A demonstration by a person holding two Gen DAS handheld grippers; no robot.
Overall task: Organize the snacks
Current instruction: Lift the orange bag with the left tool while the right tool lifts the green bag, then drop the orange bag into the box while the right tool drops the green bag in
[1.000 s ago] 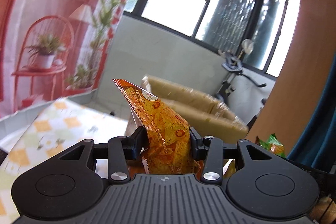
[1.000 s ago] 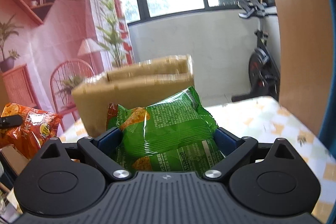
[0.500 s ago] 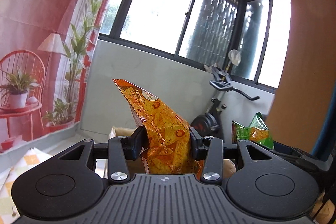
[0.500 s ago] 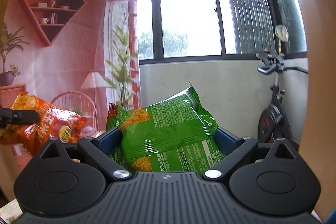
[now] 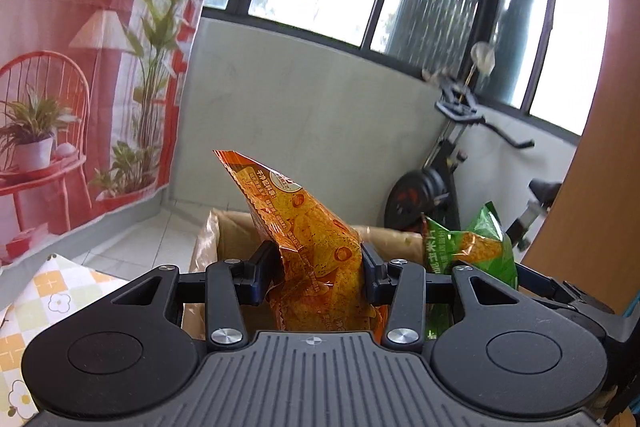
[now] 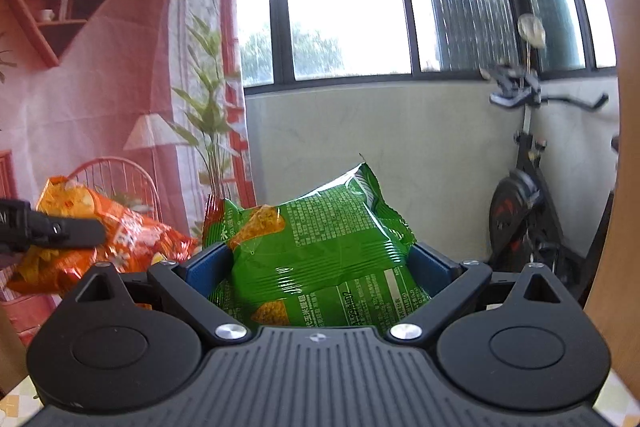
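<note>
My left gripper (image 5: 316, 267) is shut on an orange snack bag (image 5: 304, 227) and holds it upright above an open cardboard box (image 5: 224, 235). My right gripper (image 6: 320, 259) is shut on a green snack bag (image 6: 316, 247) and holds it in the air. The green bag also shows in the left wrist view (image 5: 468, 247), to the right of the orange one. The orange bag and the left gripper's finger (image 6: 60, 227) show at the left of the right wrist view (image 6: 116, 235).
A table with a yellow checked cloth (image 5: 48, 303) lies at the lower left. A wooden panel (image 5: 592, 147) stands at the right. An exercise bike (image 6: 528, 211) stands by the wall under the windows. A printed backdrop (image 5: 60, 67) hangs at the left.
Both grippers have risen and tilted with their bags held. The left view has dropped a little, so the box's open top shows below the orange bag. The green bag sits closer to the orange one.
</note>
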